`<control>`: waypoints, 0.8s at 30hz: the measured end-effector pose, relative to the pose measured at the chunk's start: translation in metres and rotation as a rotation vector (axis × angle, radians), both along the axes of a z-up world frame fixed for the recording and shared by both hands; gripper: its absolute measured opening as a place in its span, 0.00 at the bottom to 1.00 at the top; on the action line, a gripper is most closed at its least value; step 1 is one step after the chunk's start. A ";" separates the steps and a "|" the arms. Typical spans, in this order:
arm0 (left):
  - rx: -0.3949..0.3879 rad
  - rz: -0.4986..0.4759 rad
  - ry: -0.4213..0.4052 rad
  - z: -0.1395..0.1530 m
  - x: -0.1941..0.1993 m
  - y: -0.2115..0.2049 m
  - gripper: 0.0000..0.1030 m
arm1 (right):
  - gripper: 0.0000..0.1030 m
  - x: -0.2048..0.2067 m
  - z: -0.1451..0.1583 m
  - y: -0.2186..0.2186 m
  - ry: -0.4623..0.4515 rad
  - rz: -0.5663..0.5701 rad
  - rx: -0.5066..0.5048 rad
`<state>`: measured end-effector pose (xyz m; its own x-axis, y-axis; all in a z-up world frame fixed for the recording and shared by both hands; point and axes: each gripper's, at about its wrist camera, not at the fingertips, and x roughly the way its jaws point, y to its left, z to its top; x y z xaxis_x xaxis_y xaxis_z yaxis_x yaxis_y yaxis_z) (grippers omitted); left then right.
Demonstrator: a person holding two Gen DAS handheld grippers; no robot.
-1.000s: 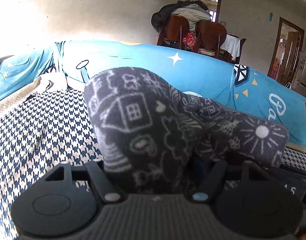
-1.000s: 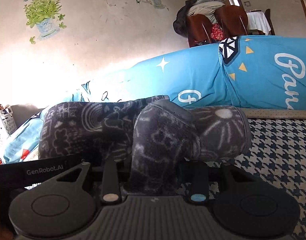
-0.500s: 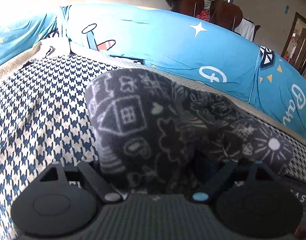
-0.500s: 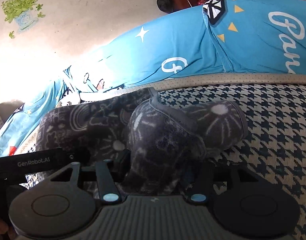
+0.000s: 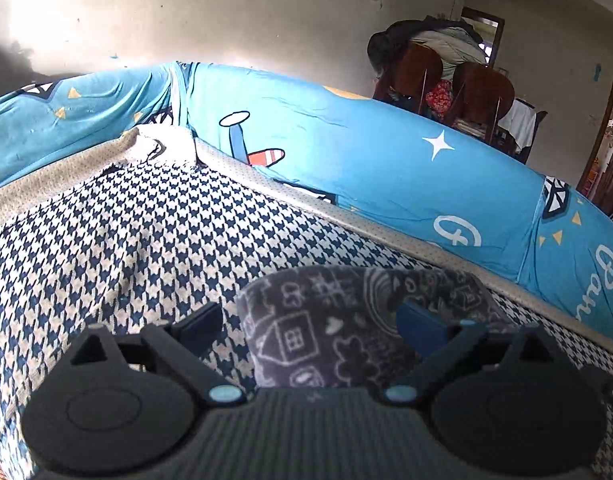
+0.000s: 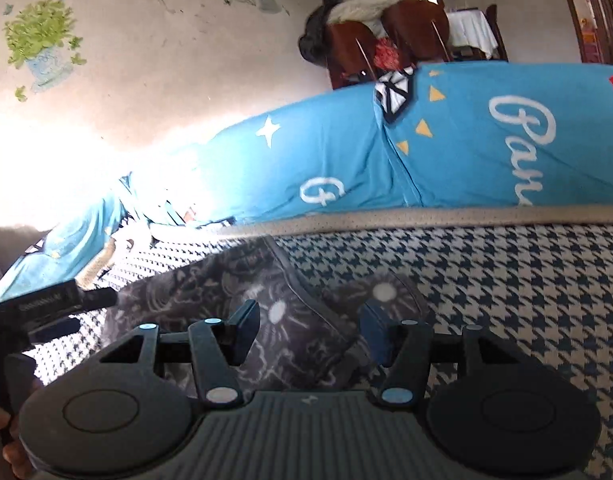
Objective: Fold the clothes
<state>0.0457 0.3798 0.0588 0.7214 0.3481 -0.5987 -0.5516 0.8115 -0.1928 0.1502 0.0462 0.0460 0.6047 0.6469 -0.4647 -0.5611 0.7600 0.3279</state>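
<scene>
The dark printed garment [image 5: 346,332] lies bunched on the houndstooth cover [image 5: 118,240] of the sofa seat, low in both wrist views. In the left view it sits between the jaws of the left hand-held gripper [image 5: 310,320], which are opening: the pad at 9 o'clock stands clear of the cloth, the pad at 3 o'clock is at its edge, so the cloth is let go. In the right view the right hand-held gripper [image 6: 306,330] also stands apart around a fold of the same garment [image 6: 242,292], its pads not pressing; released. The left tool's body shows at 9 o'clock there. Beyond, at 12 o'clock, runs the blue cushion [image 5: 386,168].

This looks like the set-down that ends one fold. The next move likely calls for drawing both grippers back without dragging the cloth, then finding a fresh edge to pinch.
</scene>
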 end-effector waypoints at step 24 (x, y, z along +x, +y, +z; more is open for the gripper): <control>-0.040 0.136 0.136 -0.057 0.032 0.036 1.00 | 0.55 0.012 -0.049 0.045 0.052 0.163 -0.076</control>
<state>0.0773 0.4154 0.0017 0.5810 0.4110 -0.7025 -0.6787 0.7211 -0.1395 0.1621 0.0913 -0.0031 0.4682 0.6963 -0.5439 -0.6629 0.6838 0.3048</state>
